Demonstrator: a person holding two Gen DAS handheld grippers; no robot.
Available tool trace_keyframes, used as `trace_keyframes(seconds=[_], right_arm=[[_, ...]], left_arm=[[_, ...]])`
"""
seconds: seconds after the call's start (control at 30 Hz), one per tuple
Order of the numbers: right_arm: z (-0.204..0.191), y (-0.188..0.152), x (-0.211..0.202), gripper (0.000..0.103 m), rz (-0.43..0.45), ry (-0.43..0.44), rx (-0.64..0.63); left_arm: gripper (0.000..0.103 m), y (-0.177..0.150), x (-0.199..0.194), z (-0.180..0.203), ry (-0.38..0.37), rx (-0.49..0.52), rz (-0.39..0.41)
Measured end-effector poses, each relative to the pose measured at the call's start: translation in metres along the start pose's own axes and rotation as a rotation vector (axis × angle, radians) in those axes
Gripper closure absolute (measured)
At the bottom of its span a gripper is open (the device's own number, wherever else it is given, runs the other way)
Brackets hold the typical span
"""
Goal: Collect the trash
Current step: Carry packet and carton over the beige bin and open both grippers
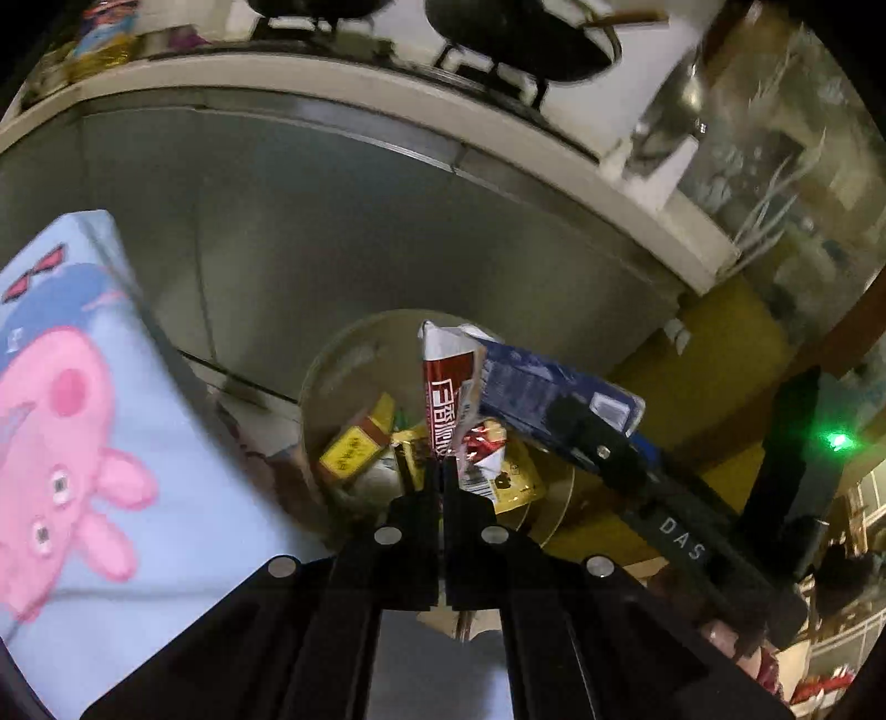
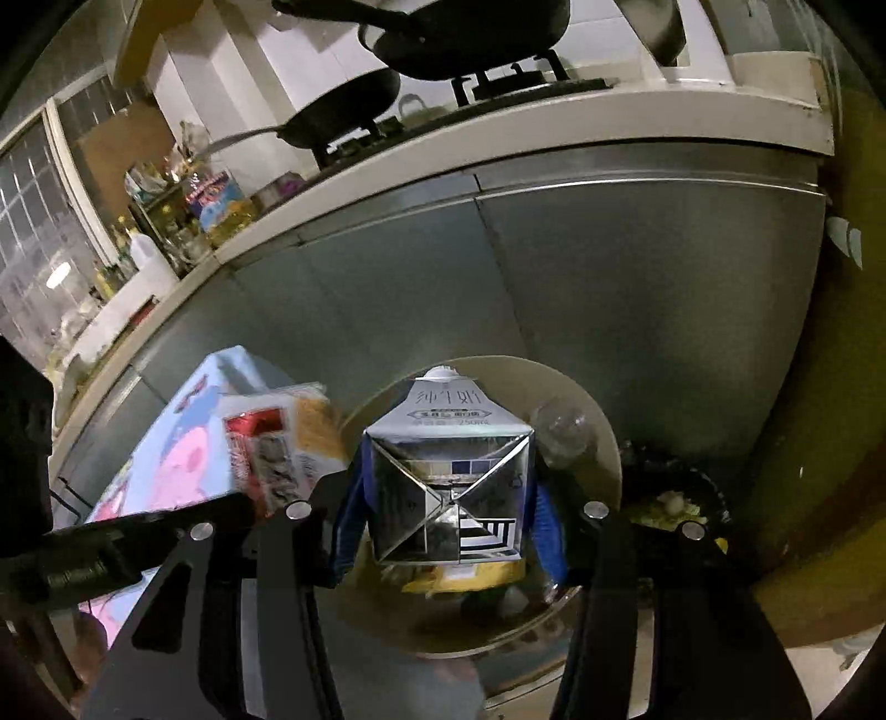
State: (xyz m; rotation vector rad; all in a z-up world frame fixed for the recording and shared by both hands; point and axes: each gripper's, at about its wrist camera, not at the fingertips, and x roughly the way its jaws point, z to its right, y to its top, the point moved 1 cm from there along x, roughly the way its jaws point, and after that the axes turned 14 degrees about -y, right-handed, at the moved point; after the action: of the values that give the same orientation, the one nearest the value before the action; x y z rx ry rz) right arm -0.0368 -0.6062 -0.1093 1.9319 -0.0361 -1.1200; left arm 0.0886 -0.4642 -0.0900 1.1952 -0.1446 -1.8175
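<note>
While both grippers hang over a round bin [image 1: 326,382] of trash, each grips something. Left gripper [image 1: 443,471] — jaws pinched tight on a red wrapper [image 1: 443,393]; right gripper [image 2: 448,498] — clamped around a milk carton [image 2: 448,471].

Home kitchen, pans [image 2: 443,50] on gas stove [image 2: 498,83]

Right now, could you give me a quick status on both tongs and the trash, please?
Left tongs shut on red wrapper. Right tongs shut on milk carton. Both over the bin; nothing blocks it.
</note>
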Motion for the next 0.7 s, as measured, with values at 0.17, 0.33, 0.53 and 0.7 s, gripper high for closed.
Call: trace_keyframes(seconds=[0.17,0.33,0.53,0.7], right_arm=[[-0.004,-0.005,0.014,0.041,-0.005,0.0,-0.019],[-0.001,-0.014,-0.003,0.037,0.048,0.007,0.014],[-0.002,-0.029,-0.037,0.037,0.07,0.033,0.063],[-0.004,-0.048,-0.073,0.037,0.078,0.064,0.103]], left_arm=[[0.098,-0.002,0.042,-0.008,0.096,0.0,-0.106],[0.092,-0.005,0.028,-0.004,0.118,0.034,-0.071],[0.09,-0.005,-0.004,0.008,0.125,0.067,-0.003],[0.09,-0.018,-0.04,0.017,0.143,0.108,0.053]])
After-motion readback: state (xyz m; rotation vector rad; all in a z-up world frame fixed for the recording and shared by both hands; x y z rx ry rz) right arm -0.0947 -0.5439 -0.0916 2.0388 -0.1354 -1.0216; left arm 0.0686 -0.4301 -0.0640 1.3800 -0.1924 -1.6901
